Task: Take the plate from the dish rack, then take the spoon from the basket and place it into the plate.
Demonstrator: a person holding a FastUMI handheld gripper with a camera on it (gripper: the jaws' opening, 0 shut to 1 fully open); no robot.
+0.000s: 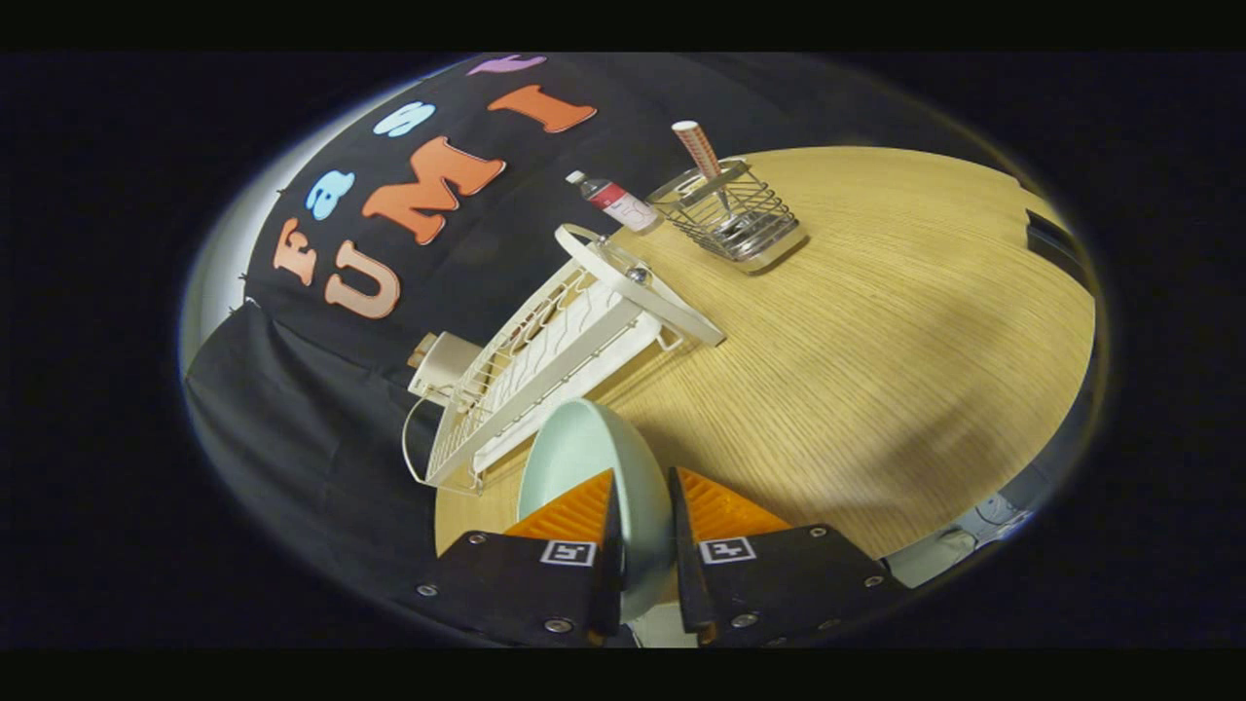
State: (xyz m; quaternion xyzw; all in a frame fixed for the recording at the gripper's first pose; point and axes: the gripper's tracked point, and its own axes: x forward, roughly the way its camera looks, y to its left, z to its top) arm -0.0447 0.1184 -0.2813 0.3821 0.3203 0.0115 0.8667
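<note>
Gripper view, scene strongly rolled. The gripper (642, 506) has its fingers (574, 511) clamped on the rim of a pale mint-green plate (584, 453); the rim runs edge-on through the narrow gap between the two fingers and both press on it. The plate's round face bulges out toward 11 o'clock from the fingertips. Whether its lower edge touches the desk cannot be told.

The plate is out of the white dish rack (545, 360), which lies just beyond it at 11 o'clock from the fingertips, on the wooden desk (876, 341). The rack is a long wire-and-slat frame with a curved loop handle at each end; its near end is just beside the plate's rim, contact uncertain.

Farther along the same line, at about 1 o'clock from the fingers and well apart from them, stands a wire basket (730, 216) with a metal base. A spoon (708, 167) stands in it, its patterned red-and-white handle sticking up out of the top, the metal bowl down inside.

At 9 o'clock from the basket, just beside it, a small clear bottle (615, 201) with a red-and-white label and white cap stands near the desk's far edge, against the black cloth wall.
</note>
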